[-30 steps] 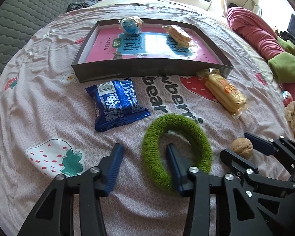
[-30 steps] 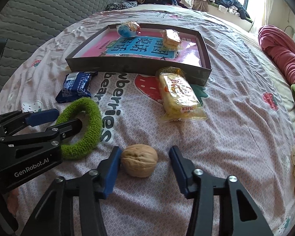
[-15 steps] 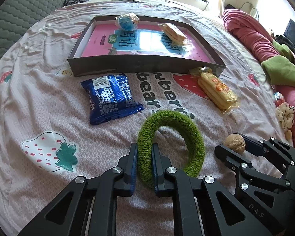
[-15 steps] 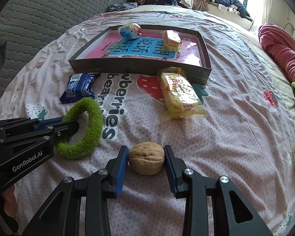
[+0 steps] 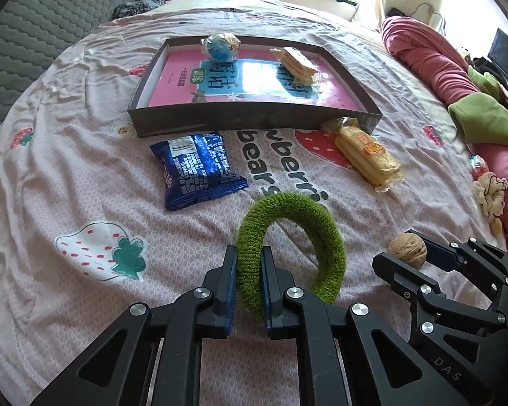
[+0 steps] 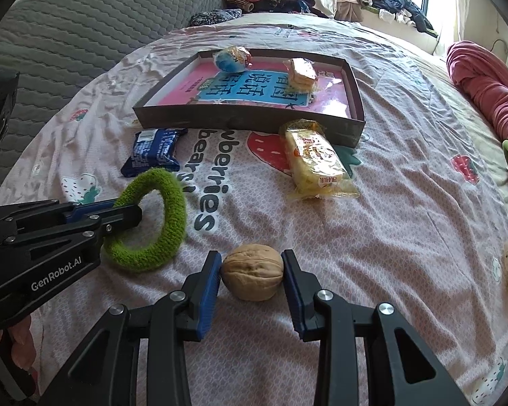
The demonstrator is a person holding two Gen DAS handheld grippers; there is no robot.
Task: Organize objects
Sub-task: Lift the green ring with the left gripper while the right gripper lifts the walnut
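My left gripper (image 5: 249, 257) is shut on the near side of a fuzzy green ring (image 5: 289, 233) and holds it tilted up off the bedsheet; the ring also shows in the right wrist view (image 6: 152, 223). My right gripper (image 6: 252, 264) is shut on a walnut (image 6: 252, 272) just above the sheet; the walnut also shows in the left wrist view (image 5: 408, 248). A dark shallow box (image 5: 254, 121) with a pink bottom lies ahead and holds a blue round candy (image 5: 220, 45) and a cracker pack (image 5: 296, 64).
A blue snack packet (image 5: 196, 169) and a yellow biscuit pack (image 5: 367, 157) lie on the sheet in front of the box. Red and green bedding (image 5: 457, 77) is heaped at the right. A grey quilted headboard (image 6: 67, 30) stands at the left.
Both grippers closed, the left on the green ring and the right on the walnut. The ring has since been lifted and tilted up off the sheet.
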